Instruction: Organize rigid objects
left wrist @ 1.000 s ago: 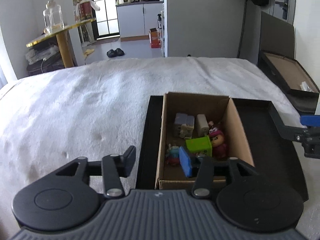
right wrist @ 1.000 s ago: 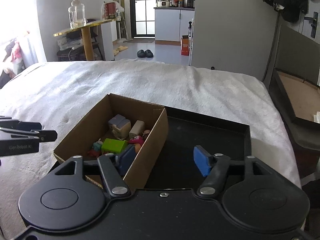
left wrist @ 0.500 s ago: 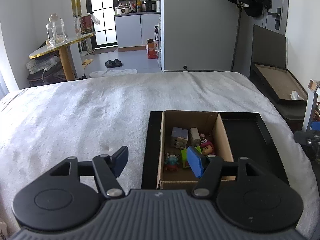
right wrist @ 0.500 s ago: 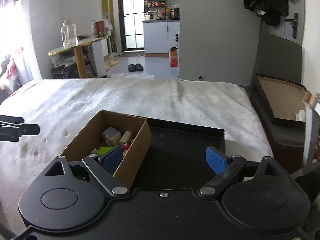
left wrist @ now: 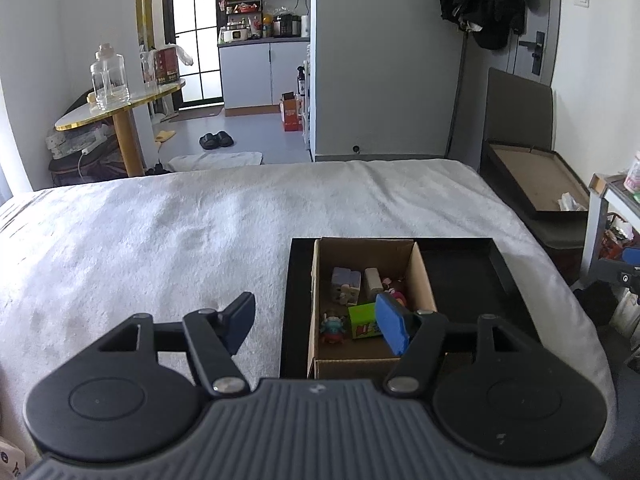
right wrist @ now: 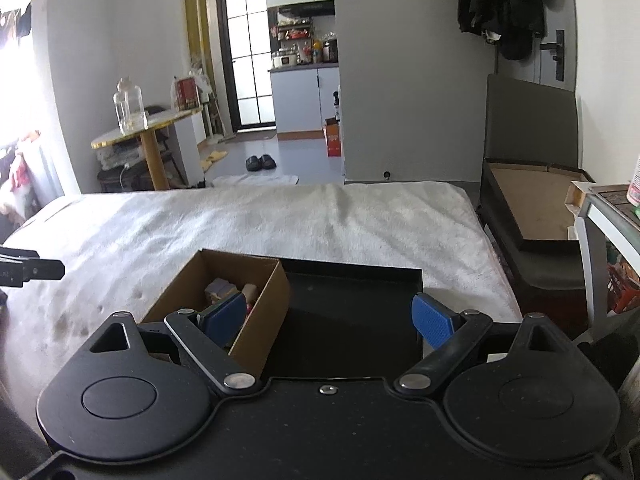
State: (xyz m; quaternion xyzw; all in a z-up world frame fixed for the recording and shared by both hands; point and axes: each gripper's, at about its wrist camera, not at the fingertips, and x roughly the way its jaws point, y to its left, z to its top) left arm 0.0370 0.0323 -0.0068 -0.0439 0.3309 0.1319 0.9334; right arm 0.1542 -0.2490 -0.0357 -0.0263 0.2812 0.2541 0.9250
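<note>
An open cardboard box (left wrist: 424, 276) stands in the left part of a black tray (left wrist: 472, 272) on a white blanket. It holds small toys: a green block (left wrist: 362, 320), a purple-grey block (left wrist: 346, 278), a beige block (left wrist: 372, 278), a red figure (left wrist: 398, 294) and a small colourful figure (left wrist: 332, 326). The box (right wrist: 264, 300) and tray (right wrist: 352, 304) also show in the right wrist view. My left gripper (left wrist: 318, 322) is open and empty, above the box's near left edge. My right gripper (right wrist: 328, 316) is open and empty, above the tray.
The white blanket (left wrist: 180, 232) covers a bed with room to the left and beyond the tray. A dark open case (left wrist: 532, 184) stands past the bed's right edge. A round table (left wrist: 120, 100) with a glass jar stands far left.
Both grippers have pulled back and up from the box, which now looks smaller and farther. Both stay open and empty.
</note>
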